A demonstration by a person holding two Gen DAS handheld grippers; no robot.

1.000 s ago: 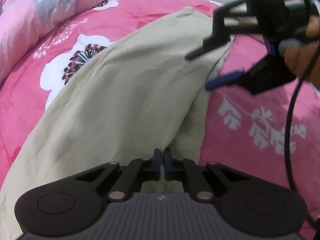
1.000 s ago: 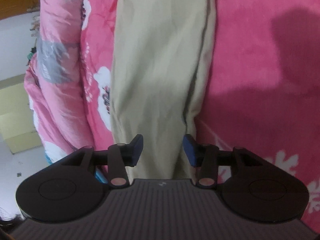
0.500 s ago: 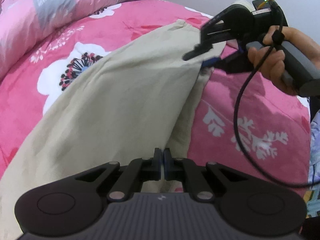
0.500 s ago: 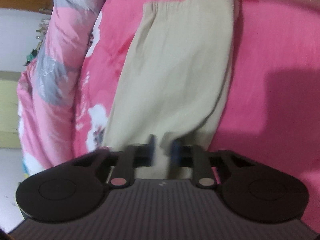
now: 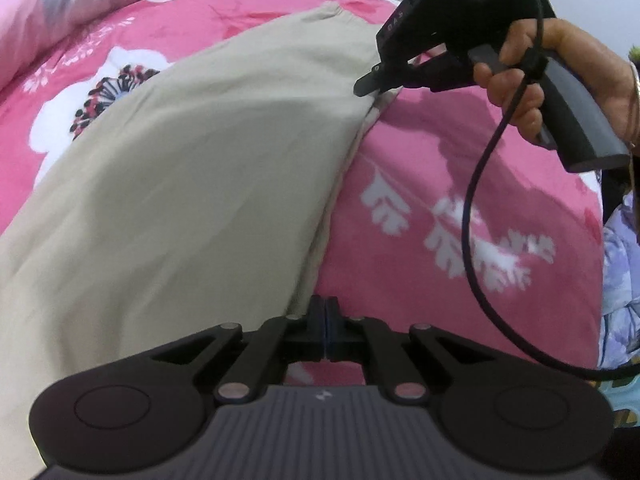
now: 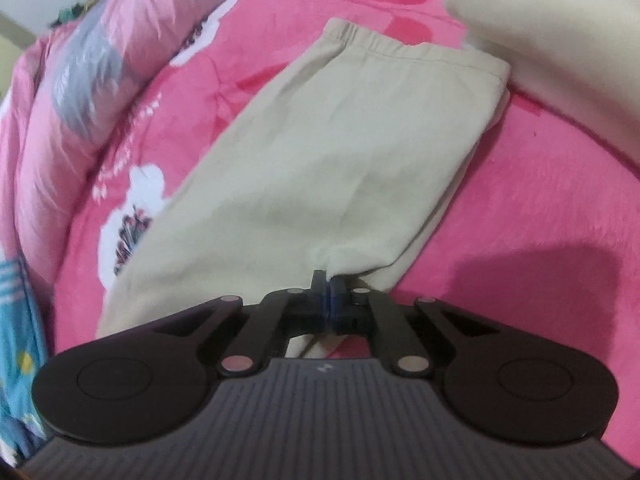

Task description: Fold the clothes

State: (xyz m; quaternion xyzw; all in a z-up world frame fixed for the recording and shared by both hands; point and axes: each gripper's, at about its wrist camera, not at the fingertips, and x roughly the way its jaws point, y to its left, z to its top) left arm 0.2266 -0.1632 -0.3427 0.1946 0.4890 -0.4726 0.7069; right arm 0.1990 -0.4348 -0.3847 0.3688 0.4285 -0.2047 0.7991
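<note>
beige trousers [image 5: 192, 168] lie spread across a pink flowered bed cover [image 5: 460, 184], filling the left and centre of the left wrist frame and running from the lower centre to the upper middle of the right wrist frame, where their gathered waistband [image 6: 360, 38] shows near the top. left tool [image 5: 325, 328] sits at the bottom centre of its own view with both fingers pressed tight together, pinching the right-hand edge of the trousers just where the cloth meets the cover. right tool [image 6: 330, 302] is likewise clenched, its fingers closed on a bunched bit of the trousers' near edge at the lower centre of its frame; from the left wrist view the same tool appears at the upper right, its tip on the trousers' far edge, gripped by a hand [image 5: 560, 76] with a dark cable [image 5: 472, 216] looping down from it. a rolled pink and grey quilt [image 6: 80, 80] lies along the left side of the right wrist frame, beside the trousers but apart from them. a pale cream cloth [image 6: 560, 28] fills the upper right corner of that frame, just beside the waistband end.
</note>
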